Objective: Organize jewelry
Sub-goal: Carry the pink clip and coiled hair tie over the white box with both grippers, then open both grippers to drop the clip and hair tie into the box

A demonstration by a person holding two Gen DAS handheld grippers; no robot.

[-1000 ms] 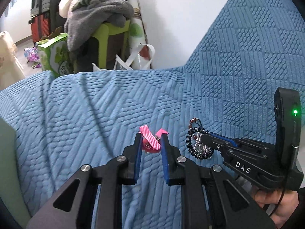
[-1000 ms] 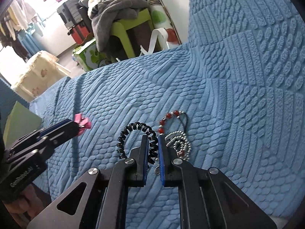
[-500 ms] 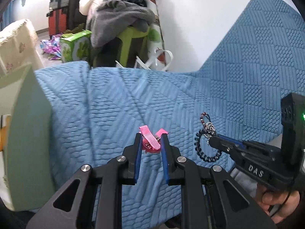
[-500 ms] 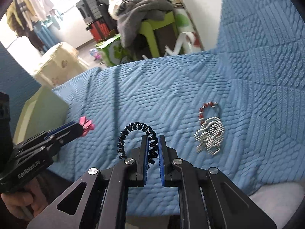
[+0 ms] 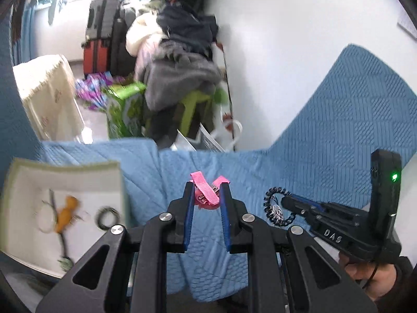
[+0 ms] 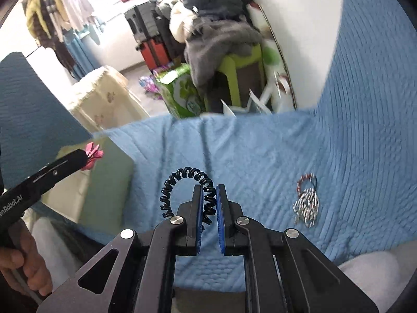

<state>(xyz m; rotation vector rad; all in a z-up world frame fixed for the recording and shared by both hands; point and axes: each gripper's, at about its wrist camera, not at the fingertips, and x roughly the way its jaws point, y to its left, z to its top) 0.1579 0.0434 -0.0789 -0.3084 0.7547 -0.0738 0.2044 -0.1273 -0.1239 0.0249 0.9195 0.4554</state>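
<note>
— What's each claw got?

— The left claw (image 5: pixel 207 195) is clenched on a pink hair clip (image 5: pixel 206 194), lifted above the blue bedspread (image 5: pixel 338 140). The right claw (image 6: pixel 208 200) pinches a black coil hair tie (image 6: pixel 182 182), its loop arching out toward ten o'clock of the tips.

— And the box?

— A pale green box (image 5: pixel 65 167) sits open at about nine o'clock of the left claw, blurred pieces lying inside. A beaded bracelet pile (image 6: pixel 307 203) rests on the bedspread at three o'clock of the right claw, well apart from it

White wall (image 5: pixel 299 60), cluttered green stool (image 5: pixel 194 109)
</note>
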